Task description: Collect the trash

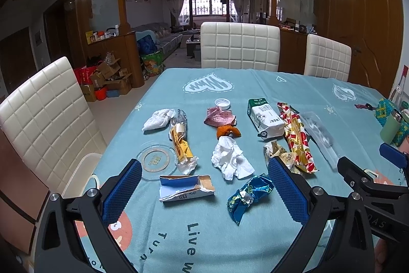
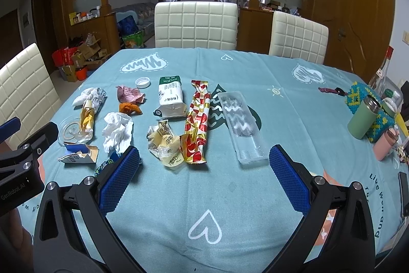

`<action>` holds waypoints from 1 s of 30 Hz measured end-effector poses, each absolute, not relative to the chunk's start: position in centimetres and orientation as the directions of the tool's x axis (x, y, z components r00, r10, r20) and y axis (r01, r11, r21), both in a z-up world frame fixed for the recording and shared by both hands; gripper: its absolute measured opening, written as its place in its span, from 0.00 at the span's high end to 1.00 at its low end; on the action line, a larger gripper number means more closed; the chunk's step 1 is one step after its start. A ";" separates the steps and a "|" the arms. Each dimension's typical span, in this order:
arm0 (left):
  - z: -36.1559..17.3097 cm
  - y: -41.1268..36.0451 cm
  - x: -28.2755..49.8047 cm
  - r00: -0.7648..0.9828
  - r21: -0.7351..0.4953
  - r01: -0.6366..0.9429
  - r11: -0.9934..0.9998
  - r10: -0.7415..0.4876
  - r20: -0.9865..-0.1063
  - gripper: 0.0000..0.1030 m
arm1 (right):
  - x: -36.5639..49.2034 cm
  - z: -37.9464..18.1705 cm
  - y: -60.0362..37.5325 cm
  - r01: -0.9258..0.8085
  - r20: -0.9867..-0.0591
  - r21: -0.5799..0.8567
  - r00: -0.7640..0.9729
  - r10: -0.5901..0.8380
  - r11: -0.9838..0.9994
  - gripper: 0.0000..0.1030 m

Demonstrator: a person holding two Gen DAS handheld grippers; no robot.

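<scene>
In the left wrist view, the left gripper (image 1: 204,188) is hanging low over the near edge of the table (image 1: 255,234), with its fingers wide apart and nothing between them. It is likely getting ready to pick something up. The trash is lying spread out across the middle of the table: a torn blue box (image 1: 185,188) and a shiny blue wrapper (image 1: 249,196) are sitting closest, right in front of the open fingers, so one of them is probably the first to go. Behind them a crumpled tissue (image 1: 231,160) and a milk carton (image 1: 264,119) are waiting, and a bottle cap (image 1: 222,103) is lying farther back. In the right wrist view, the right gripper (image 2: 204,170) is also hanging over the near edge with its fingers wide apart and empty. A red and gold wrapper (image 2: 198,119) and a clear plastic tray (image 2: 241,124) are lying just ahead of it, toward the right side, where this hand can reach them easily. No bin is showing in either view.
</scene>
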State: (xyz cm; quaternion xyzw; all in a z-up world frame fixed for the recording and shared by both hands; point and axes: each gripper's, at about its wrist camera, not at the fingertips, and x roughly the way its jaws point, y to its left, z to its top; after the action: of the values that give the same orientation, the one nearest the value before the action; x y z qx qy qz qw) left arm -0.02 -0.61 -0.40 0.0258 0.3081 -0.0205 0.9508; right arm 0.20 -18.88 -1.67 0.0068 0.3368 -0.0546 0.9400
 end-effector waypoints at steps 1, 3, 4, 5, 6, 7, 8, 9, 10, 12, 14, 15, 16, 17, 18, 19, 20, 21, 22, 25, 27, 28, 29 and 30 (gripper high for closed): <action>-0.4 -0.6 0.0 0.808 0.037 0.056 0.998 -0.023 -0.588 0.06 | 0.2 -1.7 -18.9 0.107 -0.634 -0.025 0.767 -0.098 0.994 0.03; -0.4 -0.6 0.0 0.806 0.036 0.058 0.998 -0.025 -0.591 0.06 | 0.2 -1.7 -18.9 0.108 -0.634 -0.025 0.767 -0.099 0.994 0.03; -0.4 -0.6 0.0 0.805 0.034 0.059 0.998 -0.027 -0.593 0.06 | 0.2 -1.7 -18.9 0.108 -0.634 -0.024 0.767 -0.099 0.994 0.03; -0.4 -0.6 0.0 0.805 0.033 0.059 0.998 -0.028 -0.593 0.06 | 0.1 -1.6 -19.0 0.108 -0.634 -0.022 0.767 -0.097 0.994 0.03; -0.4 -0.6 0.0 0.804 0.033 0.059 0.998 -0.028 -0.593 0.06 | 0.1 -1.6 -19.1 0.108 -0.634 -0.021 0.767 -0.097 0.994 0.03; -0.4 -0.7 0.0 0.804 0.034 0.061 0.998 -0.029 -0.594 0.06 | 0.1 -1.7 -19.1 0.108 -0.635 -0.021 0.767 -0.097 0.994 0.03; -0.4 -0.6 0.0 0.804 0.034 0.061 0.998 -0.028 -0.594 0.06 | 0.2 -1.7 -19.1 0.109 -0.635 -0.021 0.767 -0.097 0.994 0.03; -0.4 -0.6 0.0 0.804 0.034 0.061 0.998 -0.029 -0.594 0.06 | 0.2 -1.7 -19.1 0.108 -0.635 -0.021 0.767 -0.096 0.994 0.03; -0.4 -0.6 0.0 0.804 0.033 0.061 0.998 -0.029 -0.594 0.06 | 0.1 -1.7 -19.1 0.108 -0.635 -0.021 0.766 -0.096 0.994 0.03; -0.5 -0.7 0.0 0.803 0.033 0.064 0.997 -0.032 -0.595 0.06 | 0.1 -1.7 -19.1 0.108 -0.636 -0.020 0.766 -0.096 0.994 0.03; -0.6 -0.8 -0.1 0.803 0.035 0.067 0.997 -0.033 -0.595 0.06 | 0.1 -1.7 -19.1 0.108 -0.636 -0.022 0.766 -0.097 0.994 0.03; -0.6 -0.8 -0.1 0.803 0.037 0.068 0.997 -0.033 -0.595 0.06 | 0.1 -1.7 -19.1 0.108 -0.636 -0.021 0.766 -0.097 0.994 0.03; -0.7 -0.9 0.0 0.802 0.037 0.069 0.997 -0.034 -0.596 0.06 | 0.1 -1.8 -19.1 0.108 -0.637 -0.021 0.765 -0.096 0.994 0.03; -0.7 -0.9 0.0 0.801 0.037 0.071 0.997 -0.035 -0.597 0.06 | 0.1 -1.8 -19.2 0.108 -0.637 -0.021 0.764 -0.096 0.994 0.03; -0.7 -0.9 0.0 0.801 0.036 0.072 0.997 -0.036 -0.597 0.06 | 0.0 -1.9 -19.2 0.108 -0.638 -0.021 0.764 -0.097 0.994 0.03; -0.7 -0.9 0.0 0.801 0.037 0.072 0.997 -0.036 -0.597 0.06 | 0.0 -1.9 -19.2 0.108 -0.637 -0.021 0.765 -0.096 0.994 0.03; -0.7 -0.9 -0.1 0.801 0.037 0.072 0.997 -0.035 -0.597 0.06 | 0.0 -1.9 -19.2 0.108 -0.637 -0.021 0.765 -0.097 0.994 0.03; -0.7 -0.9 -0.1 0.801 0.037 0.072 0.997 -0.036 -0.598 0.06 | 0.1 -1.9 -19.2 0.109 -0.638 -0.021 0.764 -0.097 0.994 0.03; -0.7 -0.9 -0.1 0.800 0.036 0.072 0.997 -0.036 -0.599 0.06 | 0.0 -1.9 -19.3 0.110 -0.638 -0.020 0.764 -0.098 0.994 0.03; -0.8 -1.0 -0.1 0.799 0.036 0.075 0.997 -0.039 -0.600 0.06 | 0.0 -1.9 -19.2 0.108 -0.638 -0.021 0.764 -0.097 0.994 0.03; -0.8 -1.1 -0.2 0.798 0.037 0.077 0.996 -0.039 -0.602 0.06 | 0.0 -1.9 -19.2 0.109 -0.638 -0.022 0.764 -0.098 0.994 0.03; -0.8 -1.1 -0.2 0.797 0.037 0.078 0.996 -0.040 -0.602 0.06 | 0.0 -1.9 -19.2 0.109 -0.638 -0.021 0.764 -0.097 0.994 0.03; -0.8 -1.1 -0.2 0.797 0.037 0.079 0.996 -0.041 -0.602 0.06 | 0.0 -1.9 -19.3 0.109 -0.638 -0.021 0.764 -0.097 0.994 0.03; -0.8 -1.1 -0.2 0.797 0.037 0.081 0.996 -0.042 -0.603 0.06 | 0.0 -1.9 -19.2 0.109 -0.638 -0.022 0.764 -0.098 0.994 0.03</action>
State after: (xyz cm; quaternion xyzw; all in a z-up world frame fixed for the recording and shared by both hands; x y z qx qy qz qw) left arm -0.19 -1.09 -0.81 0.0304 0.3171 -0.0325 0.9474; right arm 0.02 -19.22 -1.93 0.0080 0.3392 -0.0552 0.9391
